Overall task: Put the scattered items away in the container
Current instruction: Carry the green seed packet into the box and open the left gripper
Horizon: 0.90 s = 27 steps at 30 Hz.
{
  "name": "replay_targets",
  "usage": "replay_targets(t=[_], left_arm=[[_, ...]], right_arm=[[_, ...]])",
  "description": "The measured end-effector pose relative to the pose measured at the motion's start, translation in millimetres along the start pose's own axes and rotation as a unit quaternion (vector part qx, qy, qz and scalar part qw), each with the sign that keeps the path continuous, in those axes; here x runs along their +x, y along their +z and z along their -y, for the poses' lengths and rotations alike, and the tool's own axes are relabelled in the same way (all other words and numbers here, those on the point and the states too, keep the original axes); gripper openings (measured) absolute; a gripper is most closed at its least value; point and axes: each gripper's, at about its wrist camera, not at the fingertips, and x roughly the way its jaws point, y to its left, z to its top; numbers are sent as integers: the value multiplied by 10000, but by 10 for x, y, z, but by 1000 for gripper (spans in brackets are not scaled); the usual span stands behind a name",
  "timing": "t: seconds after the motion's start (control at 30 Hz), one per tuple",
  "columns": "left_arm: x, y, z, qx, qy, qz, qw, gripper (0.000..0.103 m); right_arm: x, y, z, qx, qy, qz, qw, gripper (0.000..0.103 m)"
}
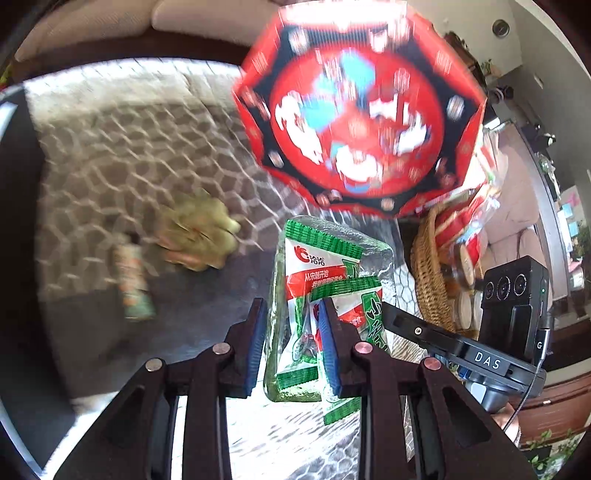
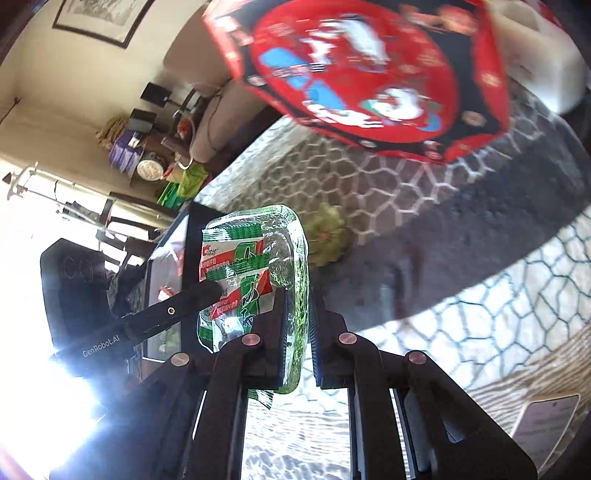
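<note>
You're in someone's living room, def a home, not a lab. Sofa cushions (image 1: 207, 18) up top, a patterned rug (image 1: 122, 147) w/ a honeycomb print underfoot, framed picture (image 2: 99, 18) on the cream wall. Side table (image 2: 155, 147) is piled w/ boxes, snack tins & bags (typical home clutter). Wicker basket (image 1: 428, 266) full of snack packs + a red octagonal gift box (image 1: 362, 107) too.

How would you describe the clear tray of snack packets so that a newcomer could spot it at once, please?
Start at the big red octagonal box; just below it the left tongs and right tongs hold a clear plastic tray between them. Unlike the wicker basket beside it, it is transparent and holds green, red and white snack packets.
</note>
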Motion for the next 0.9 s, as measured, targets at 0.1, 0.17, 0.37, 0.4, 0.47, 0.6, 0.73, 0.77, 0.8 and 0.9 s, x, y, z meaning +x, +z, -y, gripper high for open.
replay_targets(t=[0.1,0.17,0.37,0.4,0.47,0.6,0.73,0.77,0.8,0.9], left_arm=[[-610,50,-259,-138,253,269,9992,28],[-1002,65,-559,-270,432,406,9979,28],[-1661,-26,-1736,-989,828,601,9898,30],[-1683,-60,-1917,-1108,844,590,9885,30],[-1692,-127,-2266,-1304,838,536,9865,30],[-1551,-230,-2715,-1581,699,420,9840,30],[-1391,-287,-2897,-1616,658,306,9842,31],[-1367,-291,-2906,-1588,688,300,9845,32],[-1350,-291,-2913,-1573,712,295,9845,33],[-1295,-260,-2918,-1499,822,261,9849,33]], right_arm=[[302,28,-655,-252,289,-229,9990,13],[600,1,-1098,-421,350,-411,9977,13],[1647,-280,-2116,-932,-80,-1032,9903,13],[1792,-338,-2193,-1001,-228,-1124,9883,13],[2048,-400,-2271,-1061,-487,-1296,9847,13],[2398,-503,-2269,-1086,-932,-1502,9782,13],[2578,-536,-2249,-1162,-1280,-1572,9723,13],[2612,-527,-2264,-1213,-1372,-1585,9702,13],[2648,-531,-2272,-1239,-1476,-1600,9681,13],[2749,-515,-2351,-1502,-1873,-1630,9570,14]])
